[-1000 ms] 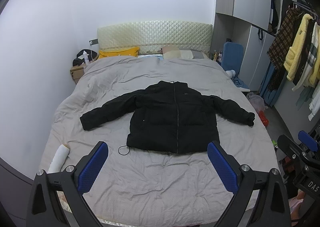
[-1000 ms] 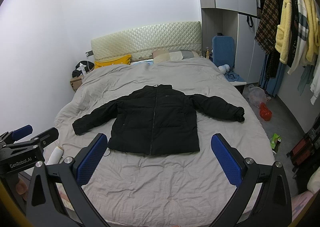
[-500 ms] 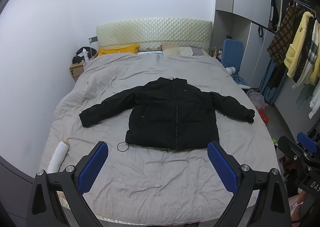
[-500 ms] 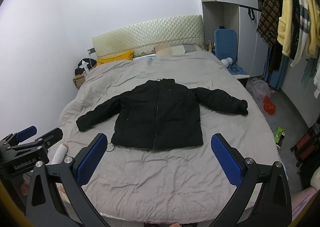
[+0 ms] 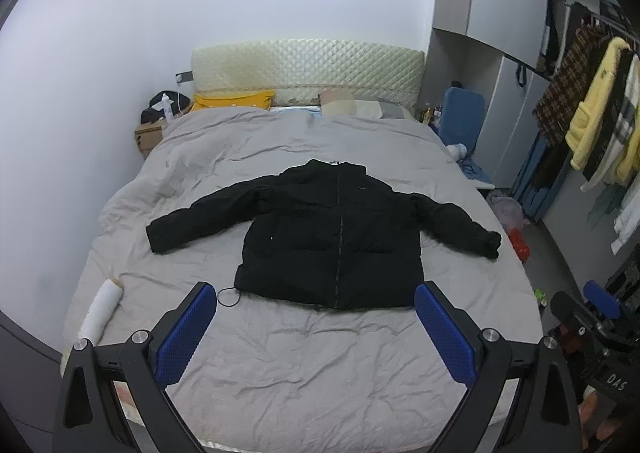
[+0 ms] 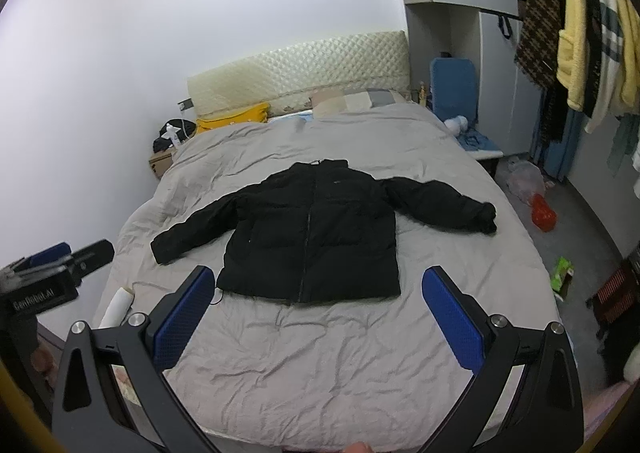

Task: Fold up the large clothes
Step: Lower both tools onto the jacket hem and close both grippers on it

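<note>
Both grippers (image 5: 316,327) (image 6: 318,313) rose slightly, perhaps (jaws wide)

near duvet (image 5: 312,365) bare | roll (image 5: 99,309) left edge | jacket (image 5: 332,237) mid-bed

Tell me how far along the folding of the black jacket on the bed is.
Done: the black jacket lies flat on the bed, zipped, both sleeves spread out. In hand: nothing; the left gripper and right gripper are open, short of the hem. Left: every fold, sleeves and body.
</note>
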Available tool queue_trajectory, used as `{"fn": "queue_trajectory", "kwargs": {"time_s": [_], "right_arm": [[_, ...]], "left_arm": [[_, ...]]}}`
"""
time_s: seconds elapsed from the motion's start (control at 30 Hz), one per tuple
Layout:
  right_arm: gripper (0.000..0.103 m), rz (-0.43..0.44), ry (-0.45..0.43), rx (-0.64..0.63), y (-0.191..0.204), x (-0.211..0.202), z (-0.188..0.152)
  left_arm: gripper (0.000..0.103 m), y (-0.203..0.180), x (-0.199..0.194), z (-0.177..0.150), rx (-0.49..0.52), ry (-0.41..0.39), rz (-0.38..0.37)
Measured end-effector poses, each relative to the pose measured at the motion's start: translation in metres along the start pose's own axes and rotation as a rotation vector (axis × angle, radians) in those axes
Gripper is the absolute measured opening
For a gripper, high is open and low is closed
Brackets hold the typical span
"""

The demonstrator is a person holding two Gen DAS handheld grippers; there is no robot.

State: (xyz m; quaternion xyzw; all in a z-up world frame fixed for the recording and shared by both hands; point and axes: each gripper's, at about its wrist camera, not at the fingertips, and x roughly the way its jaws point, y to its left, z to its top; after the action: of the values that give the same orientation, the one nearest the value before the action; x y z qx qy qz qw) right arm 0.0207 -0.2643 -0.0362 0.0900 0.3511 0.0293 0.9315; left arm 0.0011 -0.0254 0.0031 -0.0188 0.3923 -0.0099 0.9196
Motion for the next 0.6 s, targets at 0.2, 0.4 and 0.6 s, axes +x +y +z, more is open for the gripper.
{"fn": "queue_trajectory", "kwargs": {"time_s": [0.2, 0.4, 0.6], "right_arm": [[0.095, 0.033, 0.036, -0.005, -0.027, 0.039, -0.003], [0.089, 0.039, 0.074, -0.003, -0.037, 0.09, -0.006], [0.088, 0.022, 0.136, 0.038, -0.043, 0.16, -0.019]], "left_arm": [[0.1, 0.011, 0.044, 0.0, -0.025, 0.049, 0.034], [0.1, 0.04, 0.115, 0.004, -0.019, 0.129, -0.027], [0.099, 0.089, 0.22, 0.004, -0.035, 0.192, -0.069]]}}
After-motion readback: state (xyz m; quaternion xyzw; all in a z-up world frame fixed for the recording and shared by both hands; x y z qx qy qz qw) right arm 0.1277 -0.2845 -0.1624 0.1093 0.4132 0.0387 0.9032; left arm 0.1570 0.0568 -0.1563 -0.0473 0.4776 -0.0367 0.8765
